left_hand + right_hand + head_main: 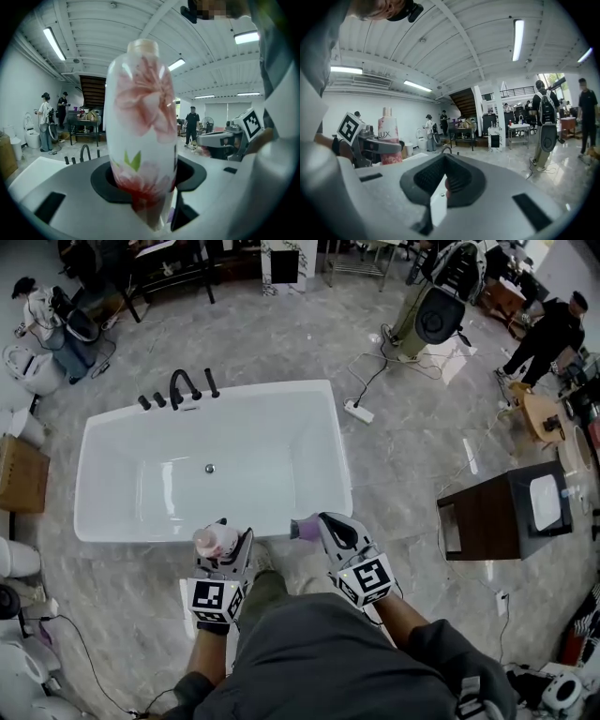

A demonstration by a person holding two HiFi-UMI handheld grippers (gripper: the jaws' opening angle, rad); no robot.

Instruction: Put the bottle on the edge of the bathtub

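A white bottle [212, 540] printed with pink flowers stands upright between the jaws of my left gripper [223, 546], which is shut on its lower body [143, 126]. It hangs just short of the near rim of the white bathtub [141, 538], whose black faucet [183, 385] is on the far rim. To its right, my right gripper [317, 524] has its jaws nearly together on a small purple thing [304, 530] over the tub's near right corner. In the right gripper view the bottle [387, 140] shows at left, and a pinkish bit sits between the pads [426, 176].
A dark cabinet [492, 521] with a white basin stands to the right. A power strip [358, 411] and cables lie on the marble floor beyond the tub. Toilets and a cardboard box [19, 474] line the left side. A person [548, 334] stands at far right.
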